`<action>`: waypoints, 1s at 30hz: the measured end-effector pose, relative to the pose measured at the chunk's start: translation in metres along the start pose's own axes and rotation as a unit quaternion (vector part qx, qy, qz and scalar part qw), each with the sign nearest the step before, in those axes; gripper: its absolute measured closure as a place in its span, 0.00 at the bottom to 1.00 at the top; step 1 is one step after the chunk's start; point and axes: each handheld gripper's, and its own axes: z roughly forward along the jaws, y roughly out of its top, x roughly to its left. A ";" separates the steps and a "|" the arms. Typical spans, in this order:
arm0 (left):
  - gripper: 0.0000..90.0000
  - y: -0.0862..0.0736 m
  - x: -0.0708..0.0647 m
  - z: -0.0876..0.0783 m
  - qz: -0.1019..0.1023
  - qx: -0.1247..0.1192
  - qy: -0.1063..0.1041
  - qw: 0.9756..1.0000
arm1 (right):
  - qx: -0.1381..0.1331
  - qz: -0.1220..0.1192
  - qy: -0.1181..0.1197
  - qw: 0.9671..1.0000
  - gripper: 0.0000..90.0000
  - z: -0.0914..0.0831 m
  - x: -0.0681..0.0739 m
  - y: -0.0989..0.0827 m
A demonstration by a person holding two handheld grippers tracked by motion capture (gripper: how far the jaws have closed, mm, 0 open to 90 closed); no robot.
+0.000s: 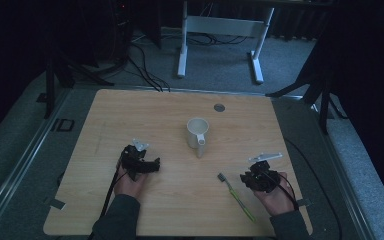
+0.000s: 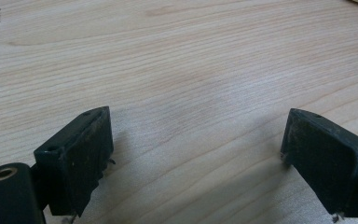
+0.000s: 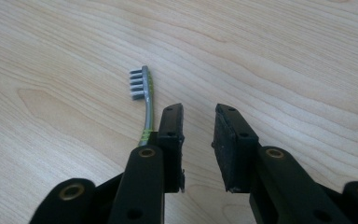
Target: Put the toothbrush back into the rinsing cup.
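A green and grey toothbrush (image 1: 236, 196) lies flat on the wooden table (image 1: 130, 115) at the front right, bristle head toward the middle. My right gripper (image 1: 246, 178) rests just right of it. In the right gripper view the brush (image 3: 141, 86) lies outside the left jaw, and my right gripper (image 3: 199, 112) is open by a narrow gap with bare wood between the pads. A white mug (image 1: 198, 132) stands upright at the table's centre, handle toward me. My left gripper (image 1: 150, 166) sits at the front left, open wide over bare wood (image 2: 198, 114).
A small round grey grommet (image 1: 219, 107) is set in the tabletop behind the mug. Beyond the far edge stand a white desk frame (image 1: 220, 27), dark stand legs (image 1: 55, 75) and cables on the carpet. Tape marks (image 1: 55, 203) stick out at the front corners.
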 end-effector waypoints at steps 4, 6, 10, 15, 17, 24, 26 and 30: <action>0.10 0.000 0.000 0.000 0.000 0.000 0.000 1.000 | 0.002 -0.004 0.001 1.000 0.82 0.000 0.003 0.002; 0.10 0.000 0.000 0.000 0.000 0.000 0.000 1.000 | 0.004 -0.010 0.002 1.000 0.81 0.000 0.006 0.005; 0.10 0.000 0.000 0.000 0.000 0.000 0.000 1.000 | 0.006 -0.014 0.002 1.000 0.81 0.000 0.008 0.007; 0.10 0.000 0.000 0.000 0.000 0.000 0.000 1.000 | 0.010 -0.016 0.004 1.000 0.81 0.000 0.010 0.010; 0.10 0.000 0.000 0.000 0.000 0.000 0.000 1.000 | 0.011 -0.018 0.006 1.000 0.81 0.000 0.010 0.011; 0.10 0.000 0.000 0.000 0.000 0.000 0.000 1.000 | 0.022 -0.027 0.007 0.999 0.81 0.000 0.015 0.016; 0.10 0.000 0.000 0.000 0.000 0.000 0.000 1.000 | 0.024 -0.030 0.007 0.999 0.81 0.001 0.016 0.017; 0.10 0.000 0.000 0.000 0.000 0.000 0.000 1.000 | 0.029 -0.035 0.008 0.999 0.81 0.002 0.018 0.019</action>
